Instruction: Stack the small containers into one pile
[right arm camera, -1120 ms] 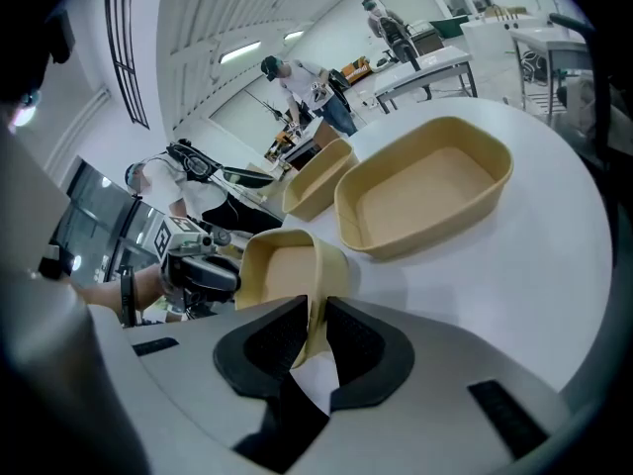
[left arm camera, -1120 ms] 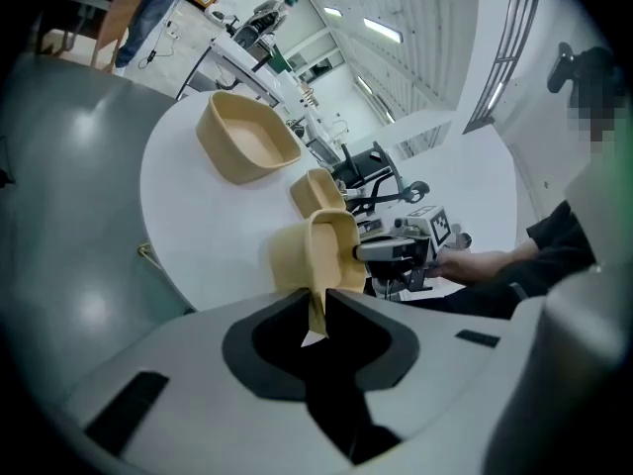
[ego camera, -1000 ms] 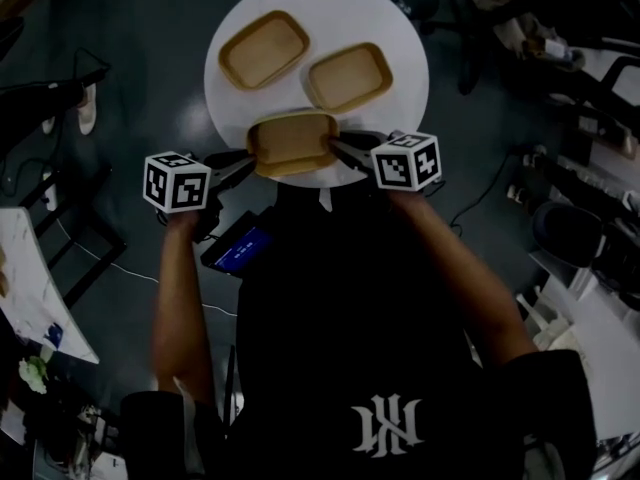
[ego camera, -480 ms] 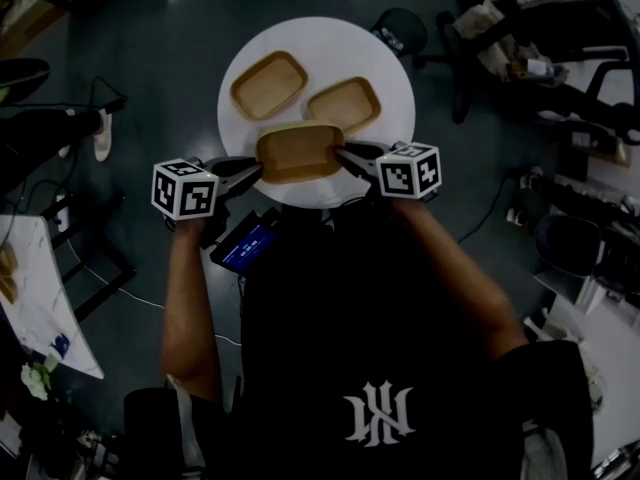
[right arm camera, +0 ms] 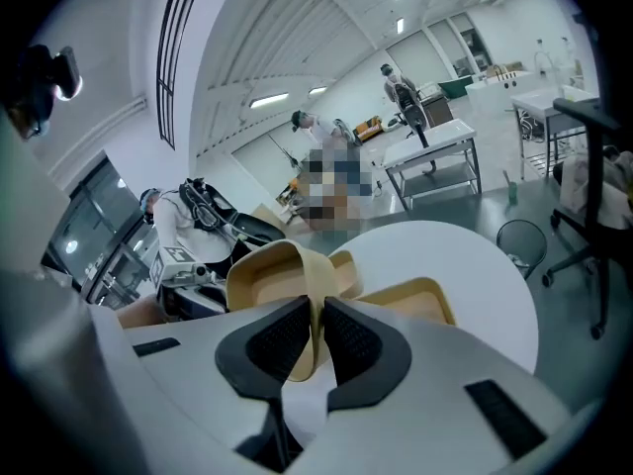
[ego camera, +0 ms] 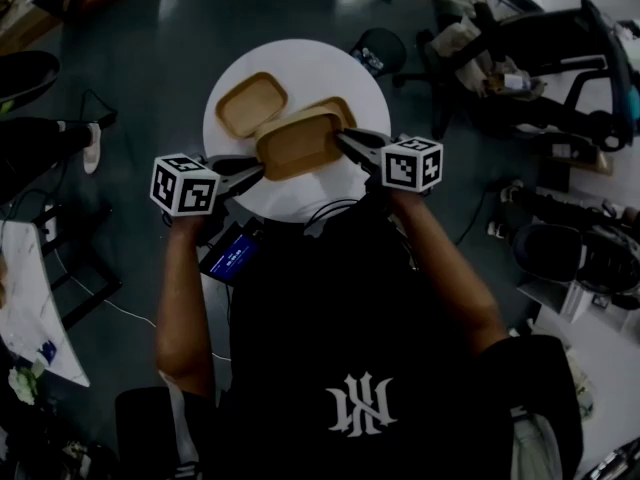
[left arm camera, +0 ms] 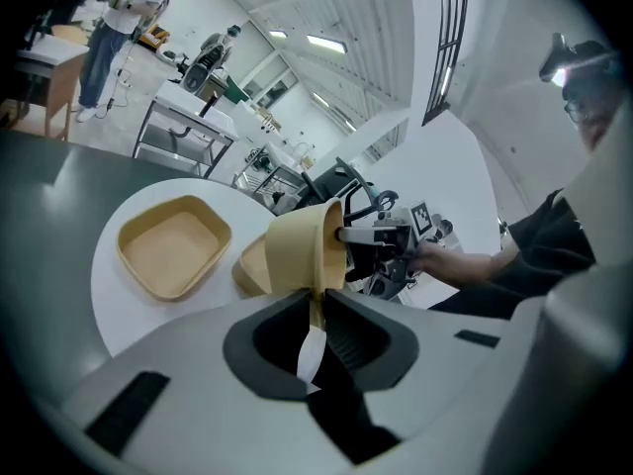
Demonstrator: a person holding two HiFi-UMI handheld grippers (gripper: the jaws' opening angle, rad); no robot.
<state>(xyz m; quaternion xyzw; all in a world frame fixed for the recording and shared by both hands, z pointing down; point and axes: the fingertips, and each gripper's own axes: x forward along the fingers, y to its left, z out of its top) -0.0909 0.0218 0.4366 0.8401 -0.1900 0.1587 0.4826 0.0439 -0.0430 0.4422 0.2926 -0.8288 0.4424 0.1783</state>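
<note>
Head view: the left gripper (ego camera: 256,169) and the right gripper (ego camera: 345,140) carry one tan rectangular container (ego camera: 300,145) between them at frame centre, above the round white surface (ego camera: 280,196). Left gripper view: the fingers (left arm camera: 351,339) are closed on the container's near rim. Right gripper view: the fingers (right arm camera: 282,339) are closing, with the opposite rim pinched between them. The held container overlaps a second container (ego camera: 337,108) lying on the surface, apparently just above it; contact cannot be confirmed. A third container (ego camera: 250,103) rests on the surface at upper left, apart.
</note>
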